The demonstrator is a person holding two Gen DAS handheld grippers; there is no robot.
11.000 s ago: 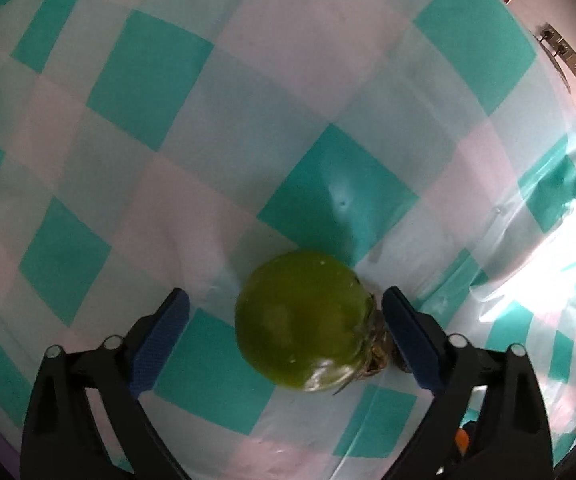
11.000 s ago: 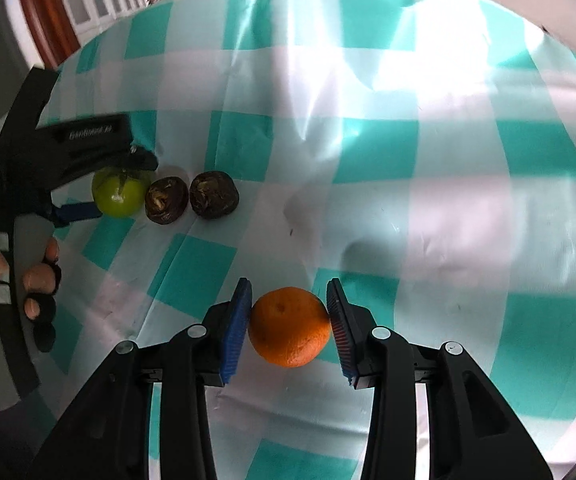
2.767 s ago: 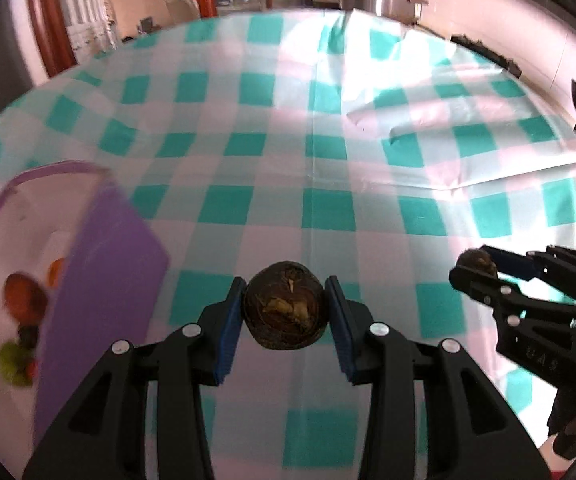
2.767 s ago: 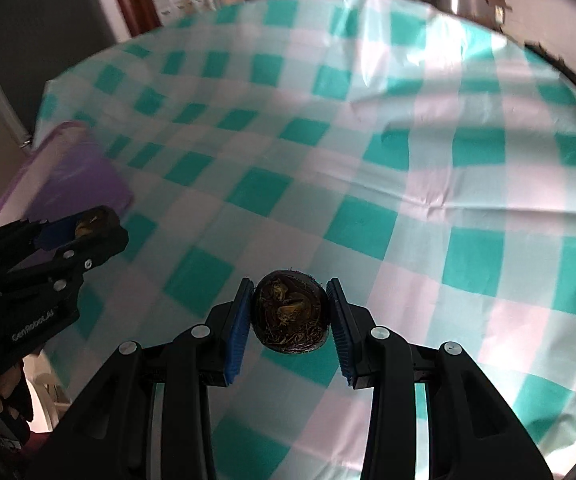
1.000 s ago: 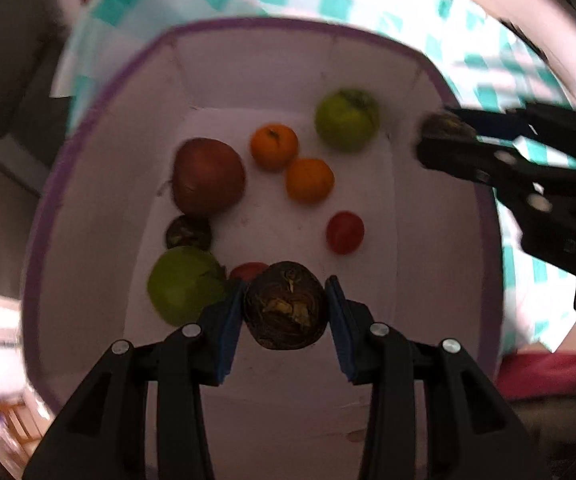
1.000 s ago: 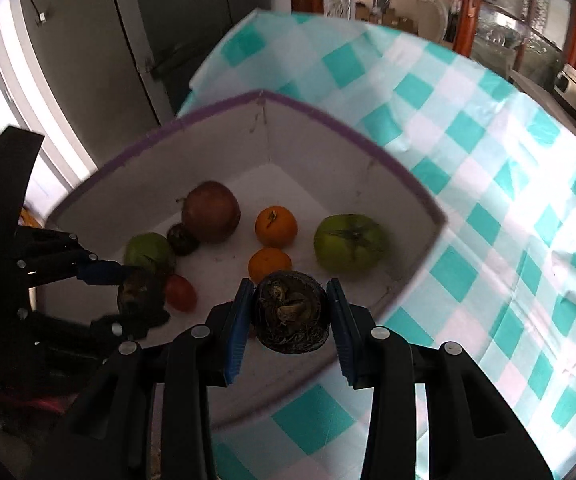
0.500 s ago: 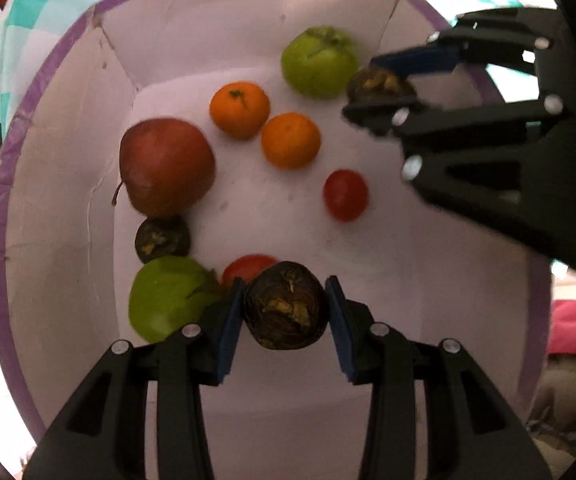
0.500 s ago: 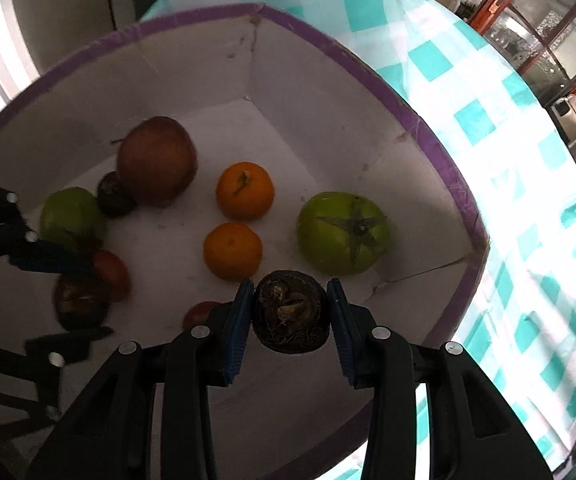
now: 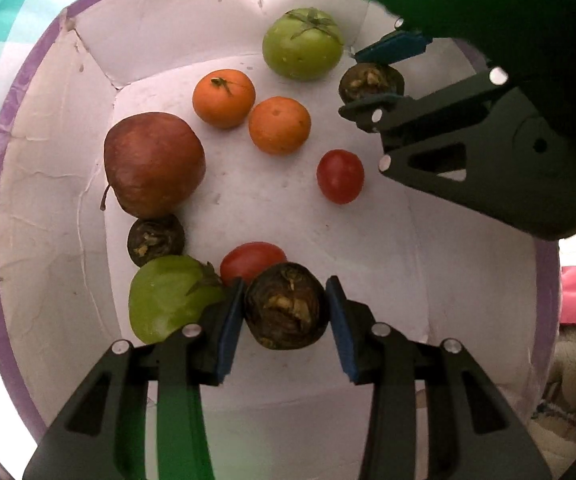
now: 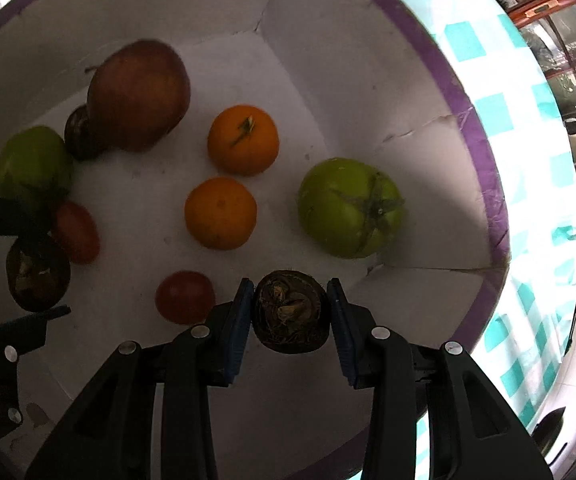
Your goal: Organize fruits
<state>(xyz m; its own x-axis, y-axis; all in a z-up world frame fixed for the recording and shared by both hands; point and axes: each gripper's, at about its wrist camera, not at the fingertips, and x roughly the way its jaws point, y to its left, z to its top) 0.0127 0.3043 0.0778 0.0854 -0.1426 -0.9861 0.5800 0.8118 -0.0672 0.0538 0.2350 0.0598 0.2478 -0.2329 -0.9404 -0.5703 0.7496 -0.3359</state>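
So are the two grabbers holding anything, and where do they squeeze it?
Yes. The left gripper pinches a dark brown fruit by its two sides. The right gripper pinches another brown fruit the same way.

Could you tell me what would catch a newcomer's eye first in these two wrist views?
Probably the two grippers hanging over the white box, each shut on a dark brown fruit: the left gripper near the green fruit and a tomato, the right gripper beside the green tomato. Next, the colours on the box floor: a big red apple at the left and two oranges mid-floor.
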